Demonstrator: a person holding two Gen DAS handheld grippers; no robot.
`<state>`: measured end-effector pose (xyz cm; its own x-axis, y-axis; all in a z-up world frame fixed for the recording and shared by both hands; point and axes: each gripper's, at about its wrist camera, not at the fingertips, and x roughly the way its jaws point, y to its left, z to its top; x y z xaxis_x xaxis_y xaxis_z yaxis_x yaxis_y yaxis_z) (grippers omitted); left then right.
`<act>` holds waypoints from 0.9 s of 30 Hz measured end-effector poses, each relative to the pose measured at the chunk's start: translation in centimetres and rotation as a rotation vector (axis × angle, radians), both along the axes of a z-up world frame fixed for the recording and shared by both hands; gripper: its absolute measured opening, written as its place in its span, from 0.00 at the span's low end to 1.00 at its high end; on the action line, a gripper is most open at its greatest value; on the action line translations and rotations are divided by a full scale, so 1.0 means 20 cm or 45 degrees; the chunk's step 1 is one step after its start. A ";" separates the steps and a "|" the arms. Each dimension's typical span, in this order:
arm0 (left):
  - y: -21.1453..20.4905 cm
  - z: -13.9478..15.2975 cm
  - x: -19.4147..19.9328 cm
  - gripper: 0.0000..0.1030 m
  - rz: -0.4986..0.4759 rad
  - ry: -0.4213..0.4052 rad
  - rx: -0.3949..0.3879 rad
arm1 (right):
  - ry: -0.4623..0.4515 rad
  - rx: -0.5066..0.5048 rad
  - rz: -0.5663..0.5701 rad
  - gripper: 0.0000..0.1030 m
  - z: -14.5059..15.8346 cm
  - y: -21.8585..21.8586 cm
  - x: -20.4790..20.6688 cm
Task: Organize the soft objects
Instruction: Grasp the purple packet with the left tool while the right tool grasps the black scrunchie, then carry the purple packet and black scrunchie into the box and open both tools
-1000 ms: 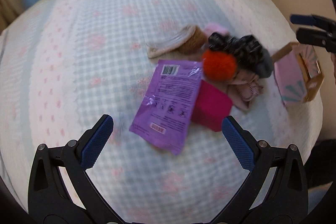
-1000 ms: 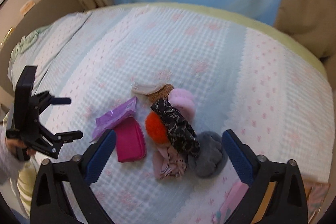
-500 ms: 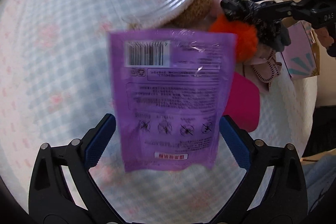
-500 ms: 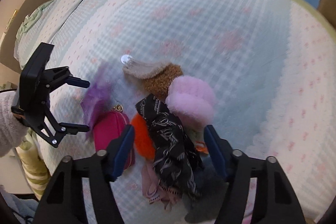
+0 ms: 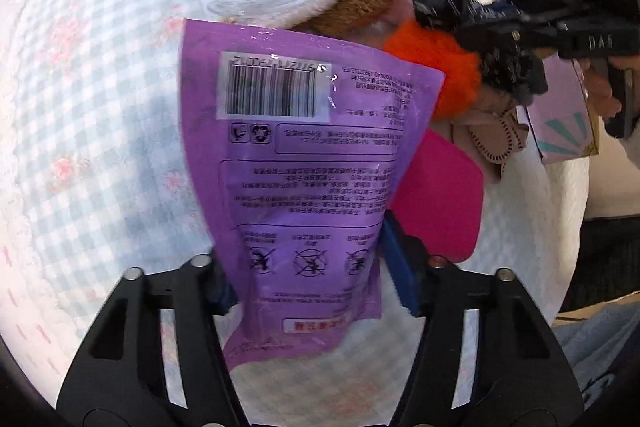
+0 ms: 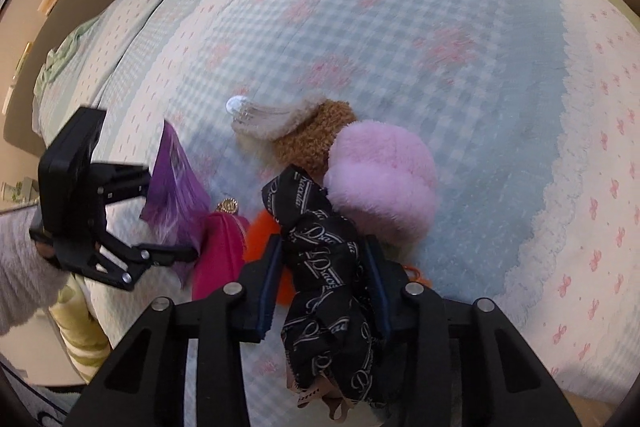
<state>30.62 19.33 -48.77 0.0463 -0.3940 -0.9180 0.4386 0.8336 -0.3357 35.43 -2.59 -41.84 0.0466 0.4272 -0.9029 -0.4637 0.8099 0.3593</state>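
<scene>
My left gripper [image 5: 308,267] is shut on a purple packet [image 5: 304,163] with a barcode and holds it lifted off the bed; the packet also shows in the right wrist view [image 6: 176,187]. My right gripper [image 6: 324,287] is shut on a black printed scarf [image 6: 324,267], which hangs between the fingers. Beside it lie a pink fluffy pouf [image 6: 384,179], a brown fuzzy item with a clear plastic part [image 6: 312,143], an orange pompom [image 5: 444,67] and a magenta pouch [image 5: 436,195].
The checked bedspread [image 6: 400,27] covers the bed. A pastel box [image 5: 564,131] lies at the bed's right edge. A beige lace cloth [image 5: 492,143] lies by the pouch. The left gripper's body [image 6: 80,195] is at the left in the right wrist view.
My left gripper closed on the purple packet and lifted it. My right gripper came down and closed on the black scarf.
</scene>
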 end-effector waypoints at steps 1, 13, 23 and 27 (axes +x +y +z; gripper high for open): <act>-0.02 0.00 -0.02 0.46 0.010 -0.006 0.007 | -0.003 0.001 -0.016 0.35 0.01 0.00 0.00; 0.03 0.08 -0.17 0.42 0.150 -0.028 -0.004 | -0.111 0.009 -0.124 0.32 0.12 -0.04 -0.08; 0.02 0.43 -0.20 0.42 0.191 -0.165 -0.038 | -0.245 0.062 -0.221 0.32 0.44 -0.09 -0.21; -0.05 0.66 -0.21 0.42 0.183 -0.236 -0.055 | -0.305 0.079 -0.285 0.32 0.65 -0.15 -0.32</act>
<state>26.38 18.37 -35.49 0.2707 -0.4099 -0.8711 0.3739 0.8786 -0.2972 29.10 -5.63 -28.81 0.3535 0.4366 -0.8273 -0.3542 0.8810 0.3136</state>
